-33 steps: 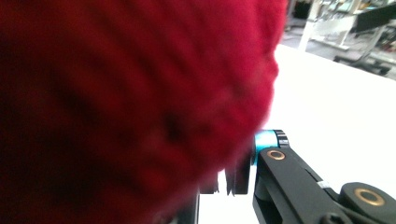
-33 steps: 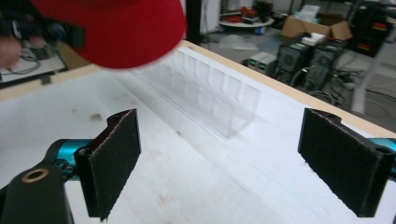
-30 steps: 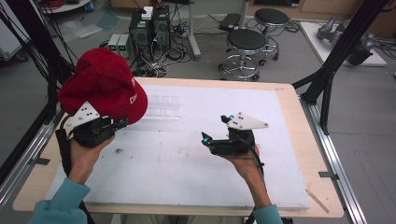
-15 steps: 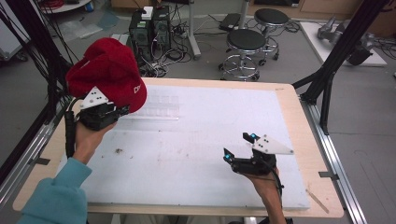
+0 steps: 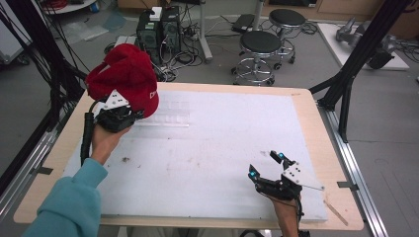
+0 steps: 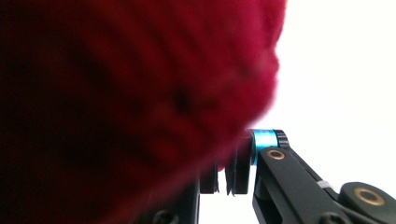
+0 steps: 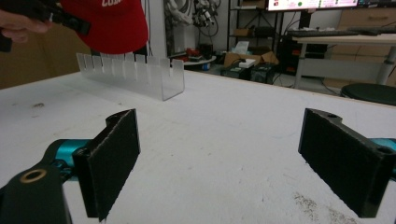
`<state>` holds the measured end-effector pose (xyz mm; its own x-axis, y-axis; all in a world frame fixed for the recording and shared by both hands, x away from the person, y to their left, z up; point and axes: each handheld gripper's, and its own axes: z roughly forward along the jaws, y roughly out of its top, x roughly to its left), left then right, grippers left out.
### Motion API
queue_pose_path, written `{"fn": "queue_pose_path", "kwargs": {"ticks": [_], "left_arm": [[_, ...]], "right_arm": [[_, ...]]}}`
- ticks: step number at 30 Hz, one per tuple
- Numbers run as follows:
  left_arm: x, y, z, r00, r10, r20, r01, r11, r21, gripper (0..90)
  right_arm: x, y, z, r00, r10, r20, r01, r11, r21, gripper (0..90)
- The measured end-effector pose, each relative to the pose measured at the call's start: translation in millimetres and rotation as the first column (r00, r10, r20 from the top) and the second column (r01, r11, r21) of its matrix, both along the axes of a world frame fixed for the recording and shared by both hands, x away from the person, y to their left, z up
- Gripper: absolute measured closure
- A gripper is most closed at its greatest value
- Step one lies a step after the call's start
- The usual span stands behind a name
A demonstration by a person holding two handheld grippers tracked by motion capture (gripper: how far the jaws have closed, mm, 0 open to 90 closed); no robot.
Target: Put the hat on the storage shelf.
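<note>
A red cap (image 5: 126, 74) with white lettering hangs in the air over the table's back left corner. My left gripper (image 5: 137, 113) is shut on its edge; in the left gripper view the red fabric (image 6: 140, 93) is pinched between the closed jaws of that gripper (image 6: 223, 175). Near the table's front right, my right gripper (image 5: 267, 165) sits low over the white mat with its jaws wide open and nothing between them. In the right gripper view that gripper (image 7: 219, 158) faces the cap (image 7: 112, 23) and the hand holding it.
A clear slotted acrylic rack (image 5: 165, 116) stands on the white mat (image 5: 222, 143) just right of the cap, also seen as the rack (image 7: 135, 72) ahead of my right gripper. Round stools (image 5: 262, 44) and computer towers (image 5: 158, 24) stand on the floor behind the table.
The left hand carried the cap toward the back of the table. The right gripper drew away from the middle to the front right and sank toward the mat, jaws still open.
</note>
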<state>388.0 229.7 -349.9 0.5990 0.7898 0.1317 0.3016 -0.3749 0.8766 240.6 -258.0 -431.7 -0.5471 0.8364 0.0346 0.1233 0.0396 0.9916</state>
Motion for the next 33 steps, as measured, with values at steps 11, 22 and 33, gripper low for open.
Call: {"fn": "queue_pose_path", "kwargs": {"ticks": [11, 22, 33], "left_arm": [[6.7, -5.2, -6.4, 0.9997, 0.023, -0.006, -0.022, 0.9992, 0.033, 85.2], [13.0, -18.5, -7.1, 0.9988, 0.046, -0.013, -0.046, 0.9979, 0.046, 85.2], [13.9, -25.0, -7.2, 0.9956, 0.093, -0.006, -0.093, 0.9942, 0.055, 85.2]], "right_arm": [[-4.6, 0.0, -20.9, 0.9971, -0.039, 0.065, 0.036, 0.998, 0.06, 11.5], [-5.6, 1.2, -22.7, 0.9947, -0.057, 0.086, 0.052, 0.997, 0.061, 11.6], [-6.3, 1.3, -23.2, 0.9929, -0.058, 0.104, 0.052, 0.997, 0.06, 11.6]]}}
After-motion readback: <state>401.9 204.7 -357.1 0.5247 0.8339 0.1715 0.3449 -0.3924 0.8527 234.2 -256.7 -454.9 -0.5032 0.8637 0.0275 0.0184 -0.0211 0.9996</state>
